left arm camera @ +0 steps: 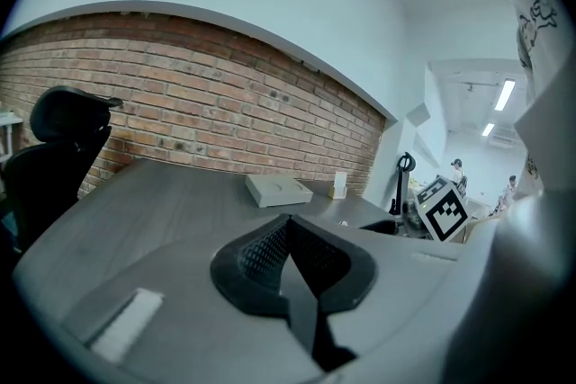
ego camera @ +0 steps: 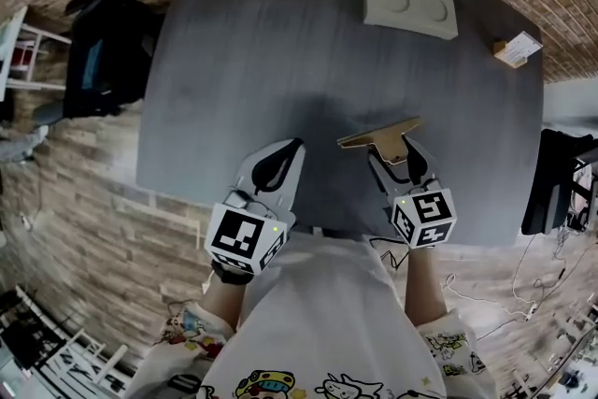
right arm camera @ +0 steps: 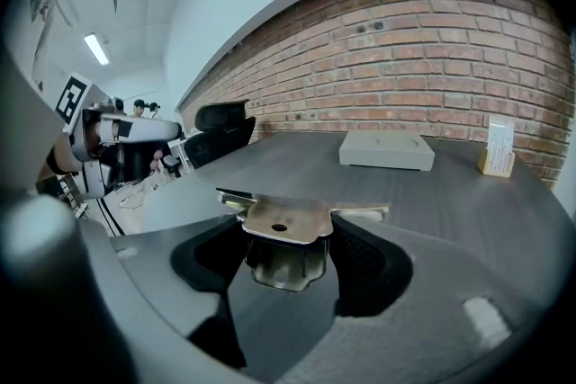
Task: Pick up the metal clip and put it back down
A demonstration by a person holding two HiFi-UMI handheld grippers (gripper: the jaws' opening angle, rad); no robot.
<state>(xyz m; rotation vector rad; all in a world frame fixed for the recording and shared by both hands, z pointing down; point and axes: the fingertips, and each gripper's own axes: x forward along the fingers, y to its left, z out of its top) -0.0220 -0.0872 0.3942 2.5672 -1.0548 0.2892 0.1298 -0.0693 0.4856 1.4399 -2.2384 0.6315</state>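
Observation:
The metal clip [ego camera: 378,134], brass-coloured with a wide flat bar across its front, sits between the jaws of my right gripper [ego camera: 392,149] over the near part of the dark grey table [ego camera: 234,61]. In the right gripper view the clip [right arm camera: 283,220] spans the gap, with both black pads against its handle part. The right gripper [right arm camera: 288,236] is shut on it and tilted downward. My left gripper [ego camera: 295,147] hovers beside it to the left, jaws shut with nothing in them. In the left gripper view its fingertips [left arm camera: 290,234] meet.
A flat white box [ego camera: 409,0] lies at the table's far right, and a small card box [ego camera: 517,49] stands by the right edge. A black office chair [ego camera: 107,42] stands off the table's left side. Brick wall behind.

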